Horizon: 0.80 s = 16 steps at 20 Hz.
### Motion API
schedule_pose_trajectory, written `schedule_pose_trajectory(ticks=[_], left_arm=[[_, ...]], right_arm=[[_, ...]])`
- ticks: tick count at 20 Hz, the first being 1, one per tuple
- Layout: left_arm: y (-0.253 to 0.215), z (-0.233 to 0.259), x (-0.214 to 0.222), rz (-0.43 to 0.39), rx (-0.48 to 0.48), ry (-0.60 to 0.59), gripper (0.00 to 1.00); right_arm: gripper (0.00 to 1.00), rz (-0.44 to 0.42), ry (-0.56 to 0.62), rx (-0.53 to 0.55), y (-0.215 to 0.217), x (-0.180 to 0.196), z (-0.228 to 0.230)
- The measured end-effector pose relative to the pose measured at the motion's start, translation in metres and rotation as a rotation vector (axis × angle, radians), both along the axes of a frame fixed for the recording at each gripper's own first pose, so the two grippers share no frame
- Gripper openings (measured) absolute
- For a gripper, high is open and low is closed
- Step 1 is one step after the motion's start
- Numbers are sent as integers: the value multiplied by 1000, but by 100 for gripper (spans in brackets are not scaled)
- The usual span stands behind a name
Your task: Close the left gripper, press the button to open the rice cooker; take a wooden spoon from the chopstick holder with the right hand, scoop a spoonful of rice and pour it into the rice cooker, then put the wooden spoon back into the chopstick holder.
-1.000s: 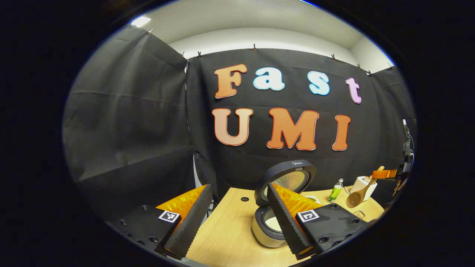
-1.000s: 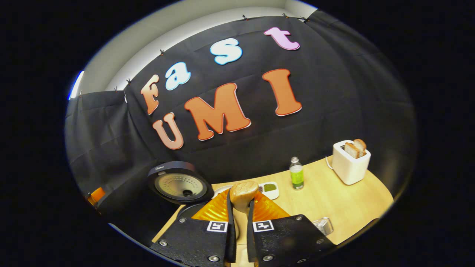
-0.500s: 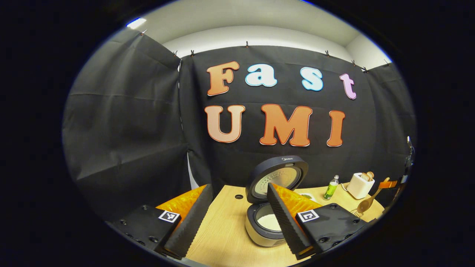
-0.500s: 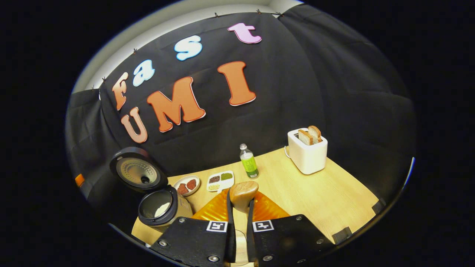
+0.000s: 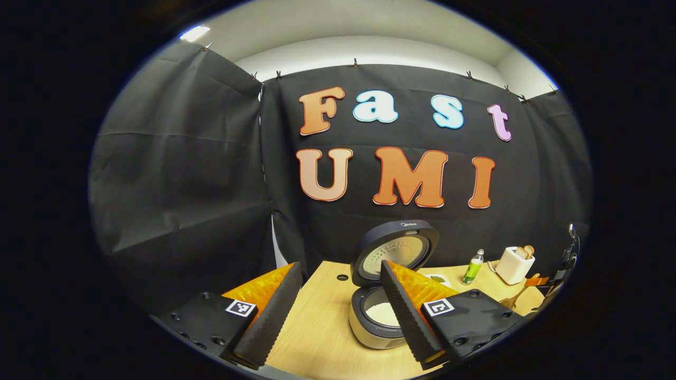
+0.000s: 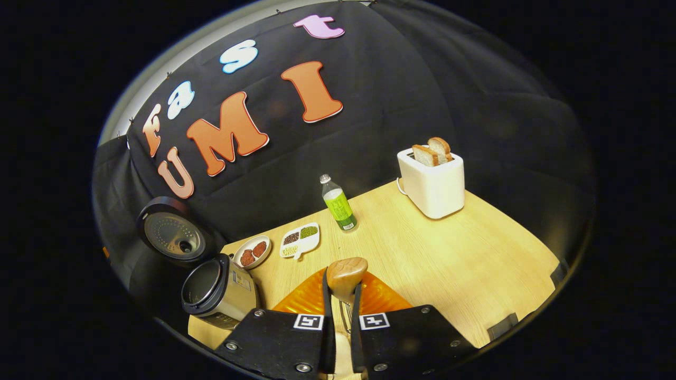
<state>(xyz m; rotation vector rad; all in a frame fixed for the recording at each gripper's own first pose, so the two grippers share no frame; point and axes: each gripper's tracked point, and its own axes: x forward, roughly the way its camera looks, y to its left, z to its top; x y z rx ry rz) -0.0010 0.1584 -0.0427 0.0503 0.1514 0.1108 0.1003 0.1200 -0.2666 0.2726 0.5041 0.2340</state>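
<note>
right gripper (image 6: pixel 339 316): jaws drawn narrow, both fingers pressing on the handle of the wooden spoon (image 6: pixel 346 274). the rounded wooden end stands up between the fingers; a thin wire structure shows in the gap just below it, too small to identify. the gripper hangs above the near part of the wooden table (image 6: pixel 449 253).

left gripper (image 5: pixel 338 311): jaws spread wide, nothing between the fingers. it is held above the left part of the table (image 5: pixel 317 338), apart from all items.

rice cooker (image 5: pixel 377 316): lid (image 5: pixel 395 252) raised upright behind the pot. white rice visible inside the pot in the left gripper view. the left gripper's right finger partly covers the pot from this angle. in the right gripper view, the rice cooker (image 6: pixel 219 290) sits at the left corner of the table with its lid (image 6: pixel 171 236) swung back.

beyond the cooker, right gripper view:
- round dish (image 6: pixel 252 251) with reddish pieces, just beside the cooker.
- divided white tray (image 6: pixel 300 239) with dark and green grains, next to the dish.
- green-labelled bottle (image 6: pixel 338 203), upright, near the tray.
- white toaster (image 6: pixel 432 180) with two bread slices (image 6: pixel 433 152) standing in its slots, at the far right of the table.

in the left gripper view, the bottle (image 5: pixel 473 267) and toaster (image 5: pixel 515 262) stand to the right of the cooker. the right gripper (image 5: pixel 544 281) appears at the far right edge with the wooden spoon (image 5: pixel 515 298) hanging below it, bowl end down.
</note>
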Motion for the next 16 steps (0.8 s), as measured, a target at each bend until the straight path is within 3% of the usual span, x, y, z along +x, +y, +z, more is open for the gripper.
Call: schedule_pose_trajectory(ticks=[6, 11, 12, 13, 16], left_arm=[[-9, -4, -1, -1, 11, 17, 98], [-20, -3, 4, -17, 5, 12, 98], [-23, -3, 6, -22, 4, 12, 98], [-25, -4, 7, -25, 2, 13, 98], [-32, -4, 11, -39, -5, 13, 98]], right_arm=[[13, 2, 53, 64, -5, 4, -21], [32, -92, 51, -62, -50, 9, -26], [47, -102, 48, -85, -60, 7, -21], [52, -112, 46, -103, -69, 5, -16], [62, -133, 17, -149, -91, 0, 7]])
